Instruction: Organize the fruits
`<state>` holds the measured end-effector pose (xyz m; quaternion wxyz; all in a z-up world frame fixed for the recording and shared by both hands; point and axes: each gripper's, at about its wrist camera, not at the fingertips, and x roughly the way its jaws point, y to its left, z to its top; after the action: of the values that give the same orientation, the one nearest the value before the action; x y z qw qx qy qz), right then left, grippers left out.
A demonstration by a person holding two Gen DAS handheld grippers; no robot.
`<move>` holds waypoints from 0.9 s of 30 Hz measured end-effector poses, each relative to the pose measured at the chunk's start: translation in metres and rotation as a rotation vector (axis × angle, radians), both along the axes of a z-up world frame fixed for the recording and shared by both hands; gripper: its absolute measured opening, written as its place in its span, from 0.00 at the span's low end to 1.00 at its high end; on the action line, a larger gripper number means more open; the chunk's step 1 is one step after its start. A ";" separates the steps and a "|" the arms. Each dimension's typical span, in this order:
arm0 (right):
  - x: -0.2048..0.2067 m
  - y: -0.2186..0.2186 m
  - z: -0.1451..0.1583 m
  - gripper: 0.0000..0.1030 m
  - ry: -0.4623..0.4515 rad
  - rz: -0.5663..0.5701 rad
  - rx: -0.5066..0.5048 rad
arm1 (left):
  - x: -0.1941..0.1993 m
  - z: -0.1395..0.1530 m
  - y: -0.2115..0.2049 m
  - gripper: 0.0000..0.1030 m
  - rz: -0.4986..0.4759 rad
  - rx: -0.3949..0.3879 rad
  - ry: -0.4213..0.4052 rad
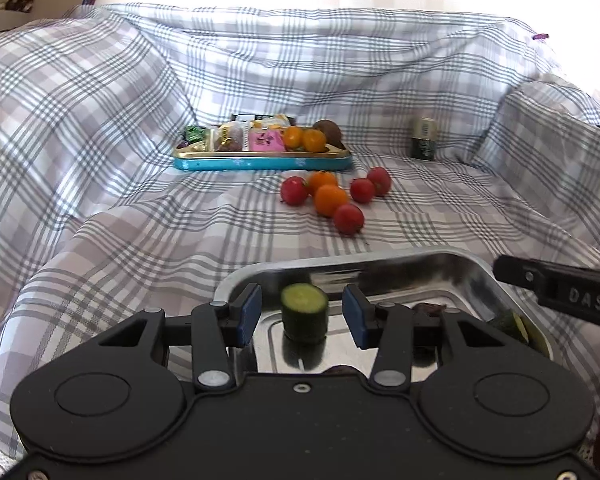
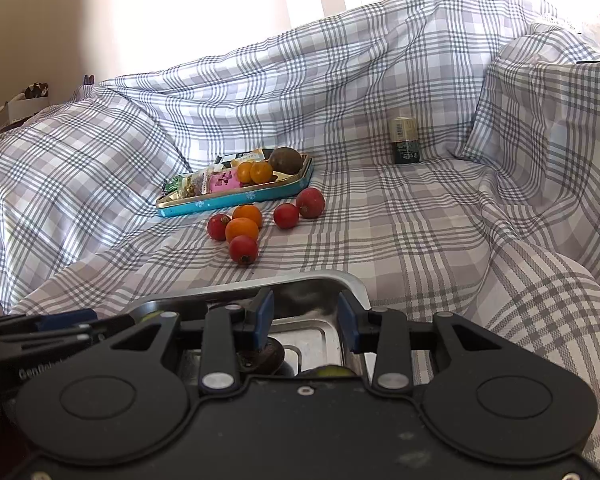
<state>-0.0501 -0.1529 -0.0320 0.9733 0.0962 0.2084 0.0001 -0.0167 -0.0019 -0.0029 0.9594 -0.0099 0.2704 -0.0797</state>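
A steel tray (image 1: 472, 276) lies on the plaid cloth in front of both grippers. A cucumber chunk (image 1: 304, 312) stands upright in it, between the open jaws of my left gripper (image 1: 302, 316), untouched. My right gripper (image 2: 304, 320) is open over the same tray (image 2: 320, 280), above a dark round fruit (image 2: 266, 354) by its left pad. Its arm enters the left wrist view from the right. Several red and orange fruits (image 1: 332, 198) lie loose on the cloth beyond the tray; they also show in the right wrist view (image 2: 242, 230).
A blue tin (image 1: 260, 162) holds snack packets, two orange fruits and a brown fruit; it shows in the right wrist view too (image 2: 236, 200). A small dark jar (image 1: 423, 138) stands at the back right. The cloth rises in folds at the back and both sides.
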 end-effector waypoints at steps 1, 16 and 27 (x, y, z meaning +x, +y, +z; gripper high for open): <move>0.000 0.000 0.000 0.37 0.000 0.000 0.000 | 0.003 0.000 0.001 0.52 0.005 -0.002 0.005; 0.000 0.000 0.000 0.37 0.004 0.003 -0.005 | 0.020 -0.006 -0.008 0.52 0.063 0.079 0.025; 0.001 0.000 0.000 0.37 0.005 0.002 -0.006 | 0.015 -0.007 -0.019 0.52 0.020 0.137 0.012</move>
<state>-0.0496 -0.1527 -0.0319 0.9731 0.0928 0.2109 0.0003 -0.0019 -0.0209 -0.0103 0.9570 0.0524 0.2807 -0.0511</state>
